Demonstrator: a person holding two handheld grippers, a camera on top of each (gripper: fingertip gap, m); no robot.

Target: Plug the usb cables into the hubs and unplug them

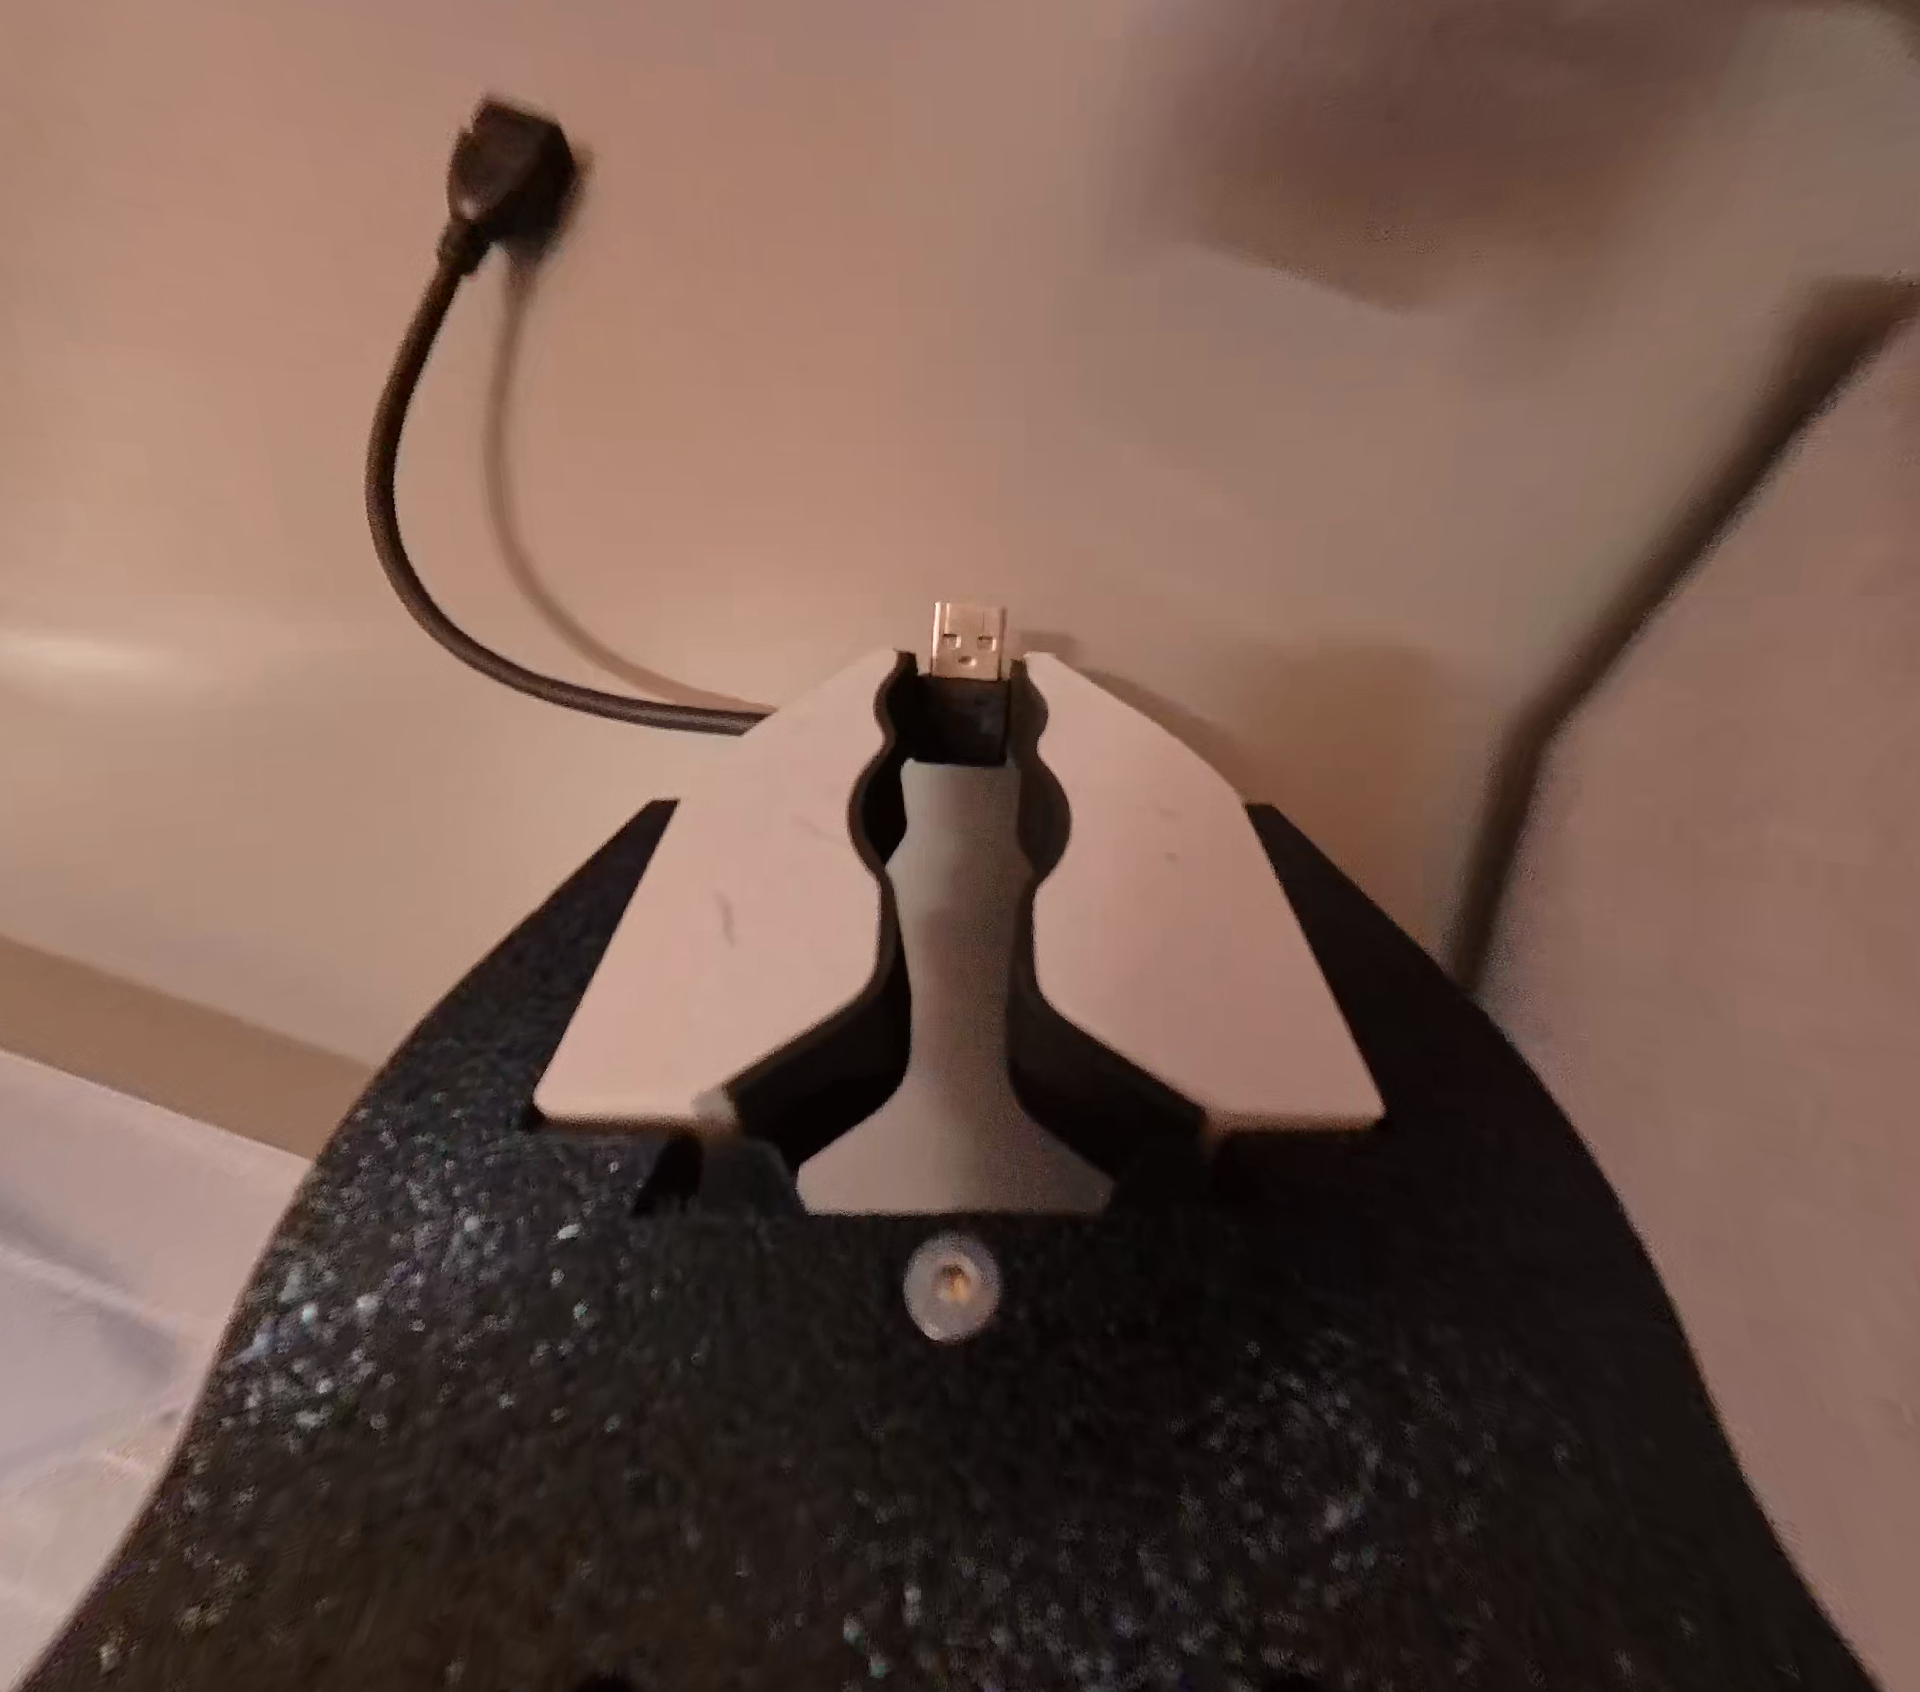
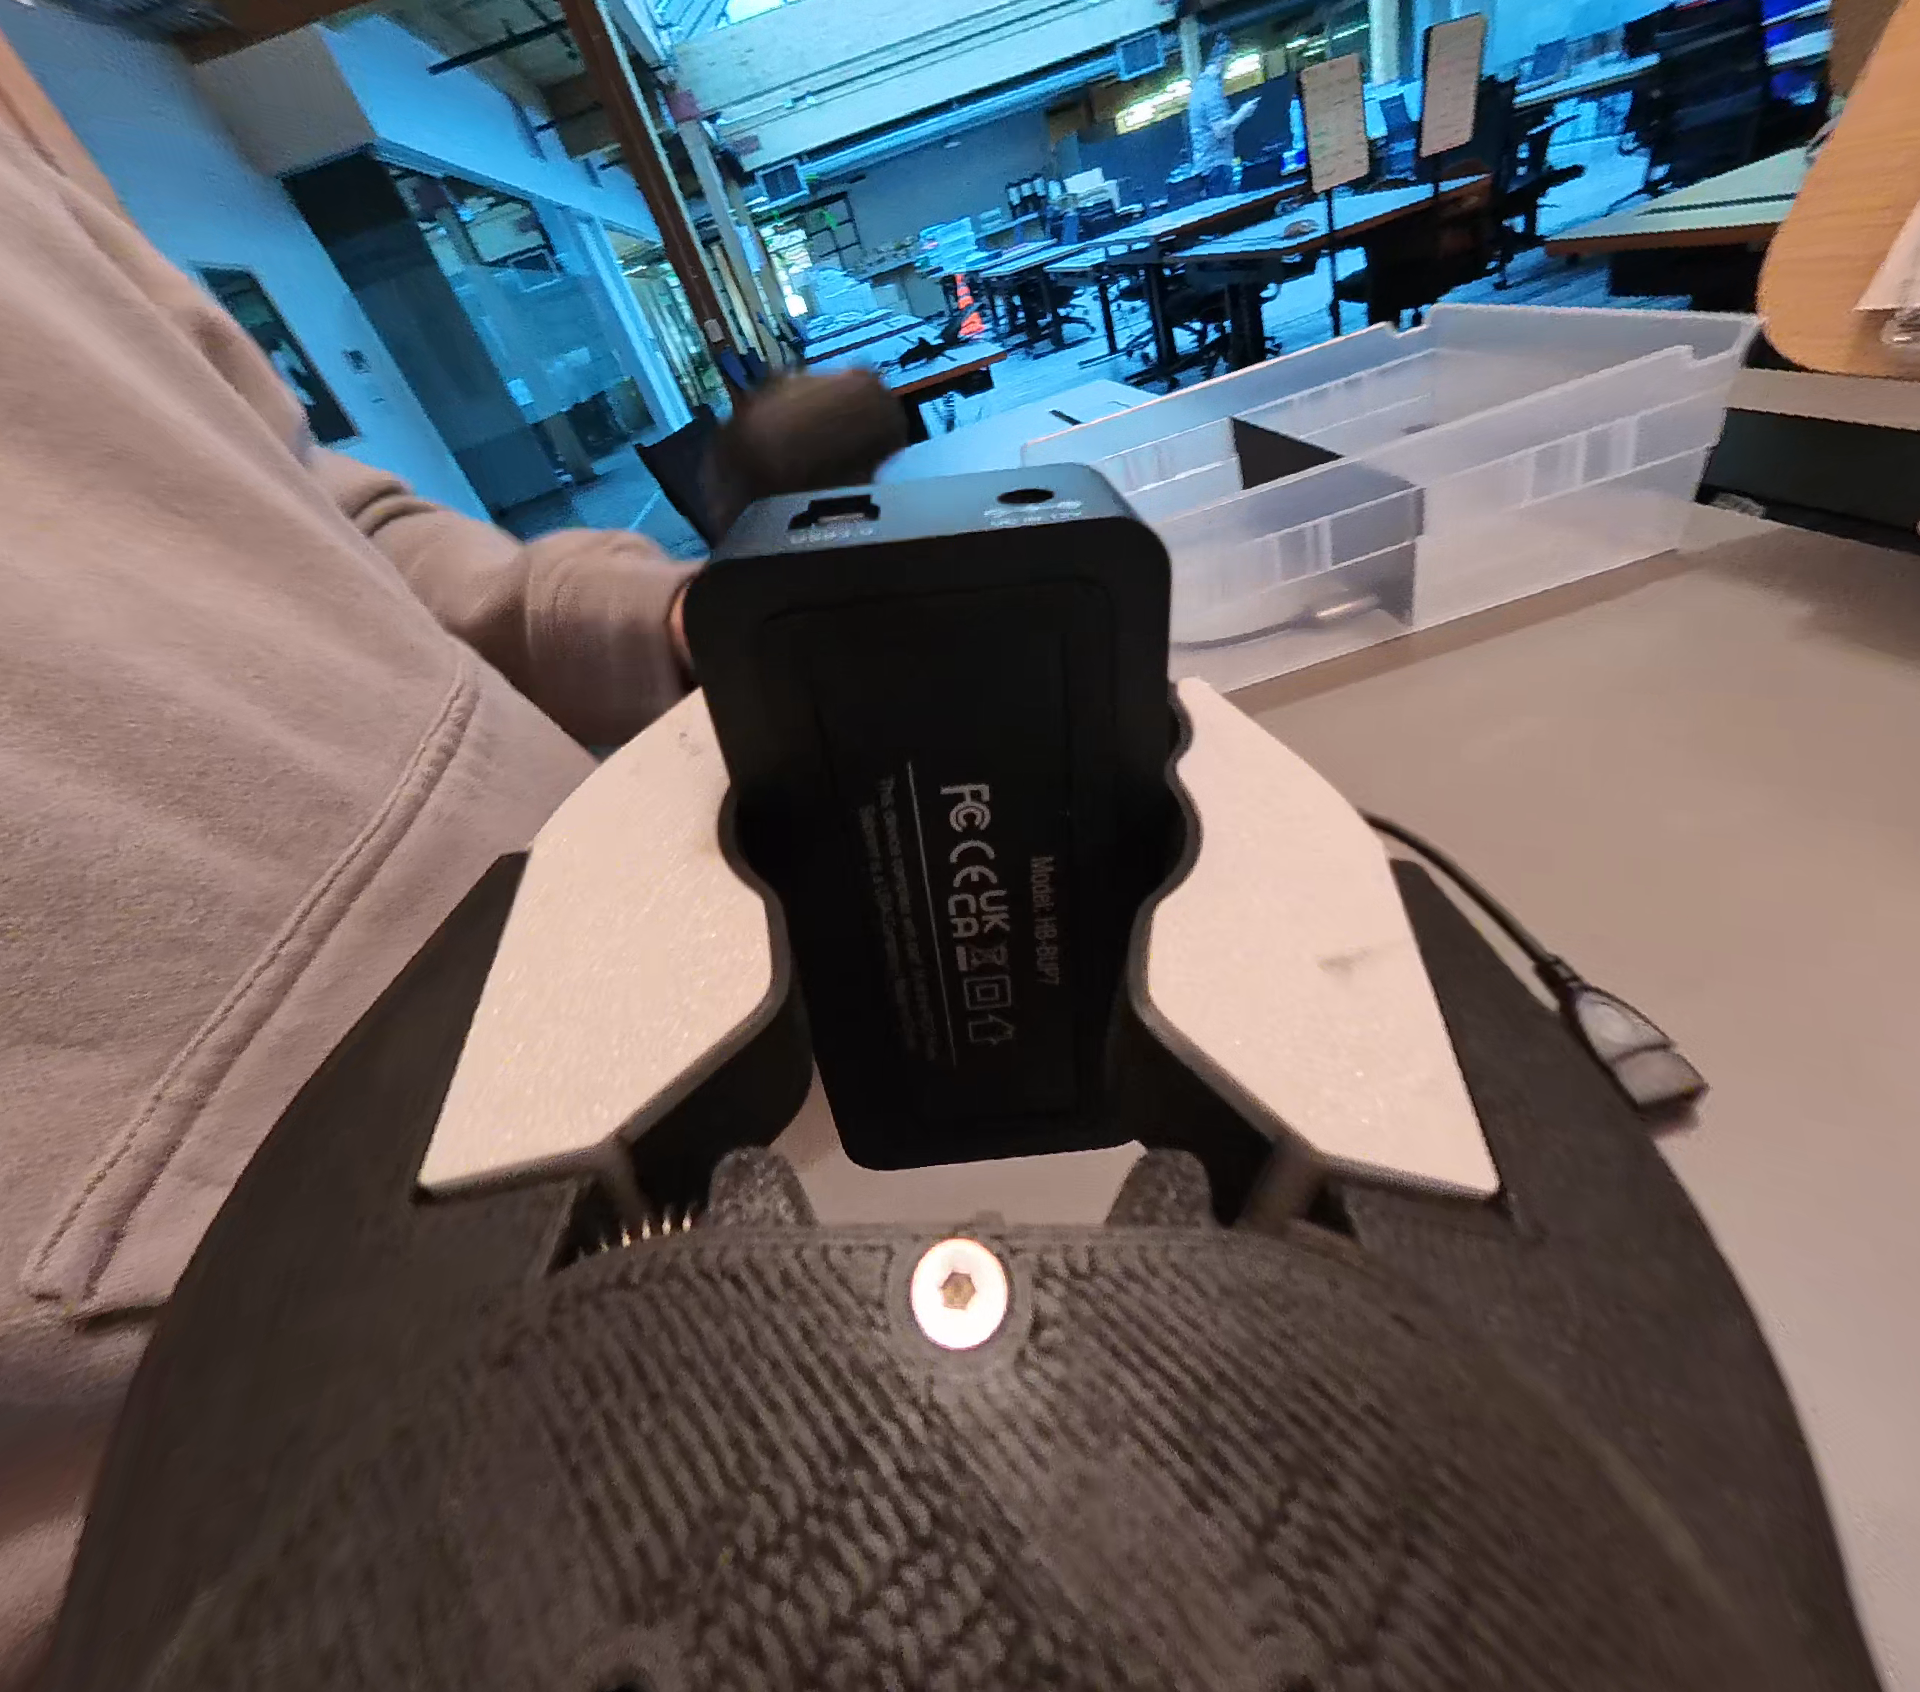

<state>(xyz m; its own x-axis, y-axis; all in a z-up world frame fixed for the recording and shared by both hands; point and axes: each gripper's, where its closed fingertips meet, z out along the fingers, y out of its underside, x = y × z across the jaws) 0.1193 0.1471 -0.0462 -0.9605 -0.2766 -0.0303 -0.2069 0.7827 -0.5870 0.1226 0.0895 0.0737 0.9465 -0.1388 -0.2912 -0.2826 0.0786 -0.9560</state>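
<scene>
Left gripper is clenching a plug; right gripper is gripping a hub above the table.

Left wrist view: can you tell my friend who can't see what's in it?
The left gripper pinches a black USB plug, its silver tip poking out forward. Its black cable curls left across a pale table to another connector.
</scene>
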